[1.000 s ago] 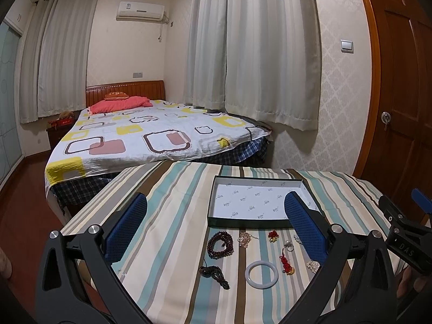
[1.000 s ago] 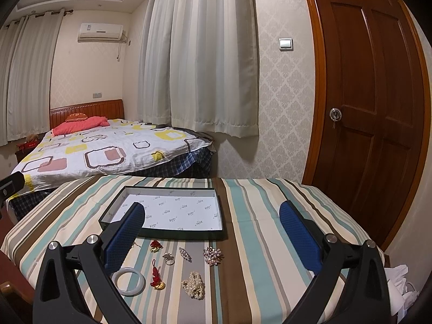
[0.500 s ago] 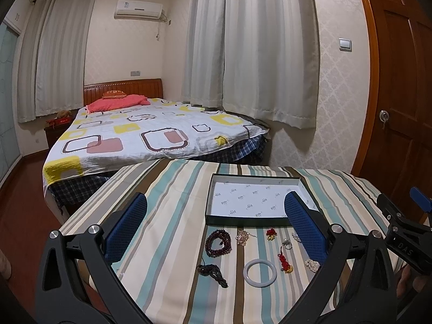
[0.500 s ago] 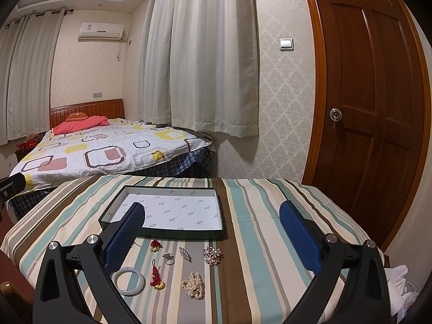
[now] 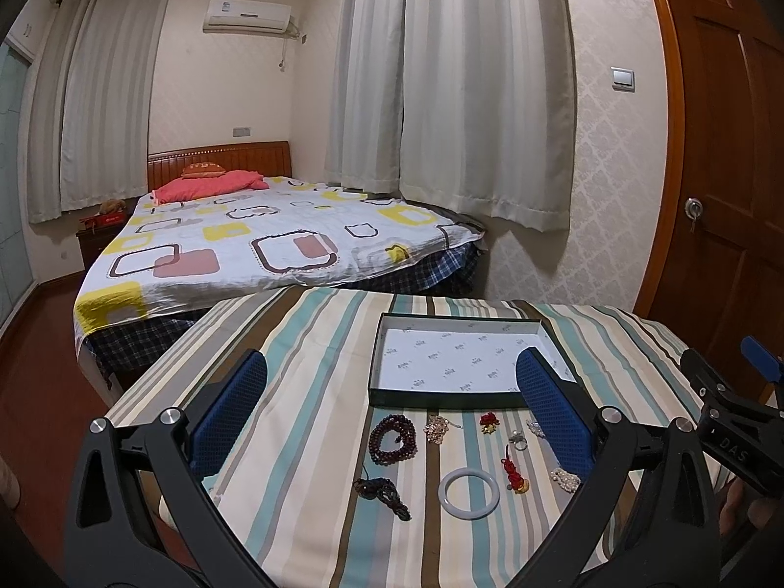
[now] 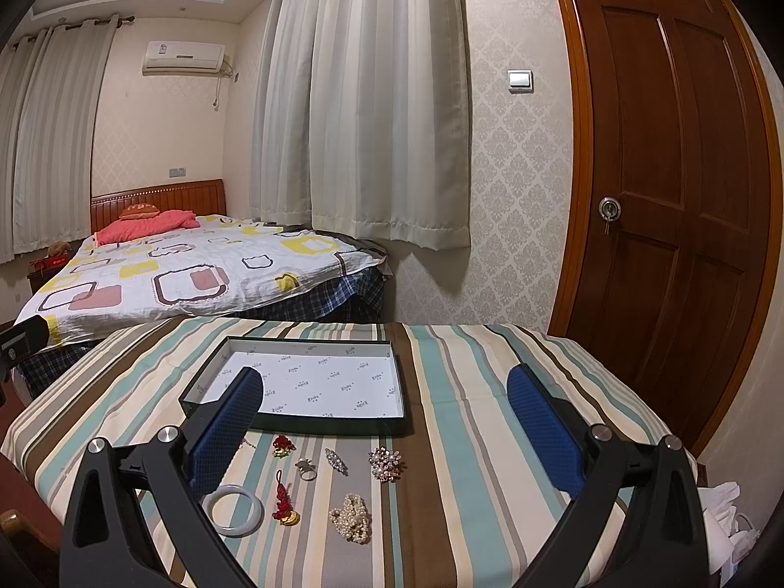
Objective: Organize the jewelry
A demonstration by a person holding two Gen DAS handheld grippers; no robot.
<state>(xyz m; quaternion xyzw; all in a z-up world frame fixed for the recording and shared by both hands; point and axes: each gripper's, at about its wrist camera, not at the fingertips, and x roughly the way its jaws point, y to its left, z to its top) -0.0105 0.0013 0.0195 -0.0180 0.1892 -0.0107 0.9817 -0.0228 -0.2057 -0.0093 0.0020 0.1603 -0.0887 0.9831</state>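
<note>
Nothing sorted yet: the shallow dark-rimmed box with white printed lining [image 6: 313,421] sits empty on the striped tabletop [image 6: 465,441], while the white jade bangle [image 5: 468,488], dark red bead bracelet [image 5: 393,439], pearl cluster [image 6: 352,517] and rhinestone brooch [image 6: 385,463] lie just before it. Left gripper [image 5: 392,411] and right gripper [image 6: 387,421] both hover spread wide, holding nothing

Tablecloth [image 6: 455,441]: stripes of teal, cream, brown, grey. Tray [image 6: 294,424]: dark green rim, white lining with small dark printed marks. Bangle [image 6: 234,509] milky white; bead bracelet [image 5: 393,439] dark red; knot charm [image 6: 283,500] red with gold; pearl strand [image 6: 351,518] cream. Gripper pads [image 6: 223,424] blue, frames black. Bedspread [image 6: 186,274]: white with yellow, pink, brown squares.
</note>
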